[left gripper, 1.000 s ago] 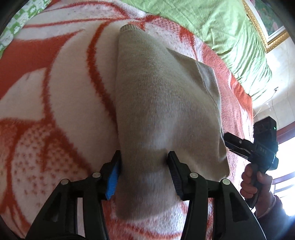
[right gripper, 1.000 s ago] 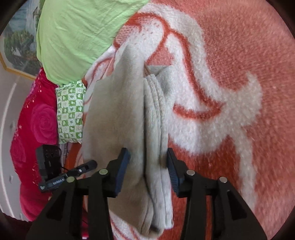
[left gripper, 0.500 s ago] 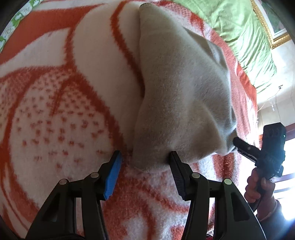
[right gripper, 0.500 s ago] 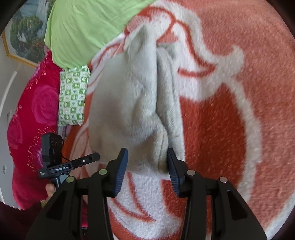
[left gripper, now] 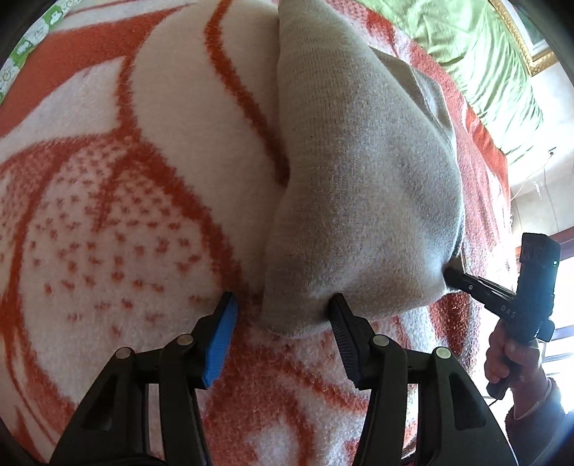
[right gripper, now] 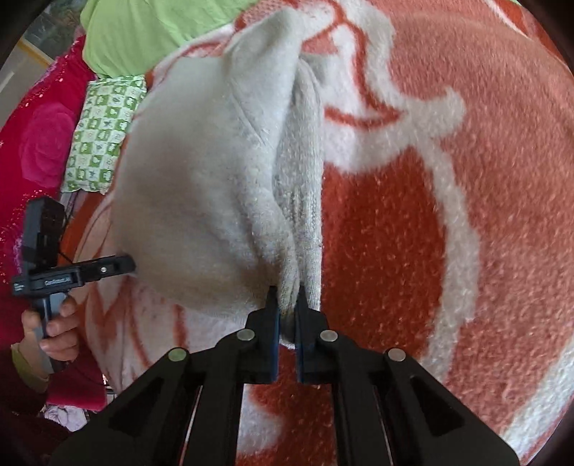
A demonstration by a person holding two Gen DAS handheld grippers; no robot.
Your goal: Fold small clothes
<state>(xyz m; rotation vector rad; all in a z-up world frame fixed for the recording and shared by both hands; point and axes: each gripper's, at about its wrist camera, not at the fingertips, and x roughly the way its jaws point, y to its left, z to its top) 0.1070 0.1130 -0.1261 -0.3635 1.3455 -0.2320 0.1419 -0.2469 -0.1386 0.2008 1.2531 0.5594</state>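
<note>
moved: our right claw (right gripper: 286,304) has just been closing and now pinches the near hem of the beige knitted sweater (right gripper: 201,186); a second ago its jaws were spread.
left claw (left gripper: 283,315): spread, the sweater's corner between the jaws, pads not pressing.
sweater: partly folded on the orange-and-white fleece blanket (left gripper: 107,215) on the bed.
risk: we lift one-sided, layers slide, the fold skews.
risk 2: thin pinch slips off the fuzzy knit.

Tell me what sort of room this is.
Probably a bedroom: the grey knit garment lies on an orange-and-white fleece blanket spread like a bed cover, with green bedding and a red rose-patterned quilt piled alongside.
</note>
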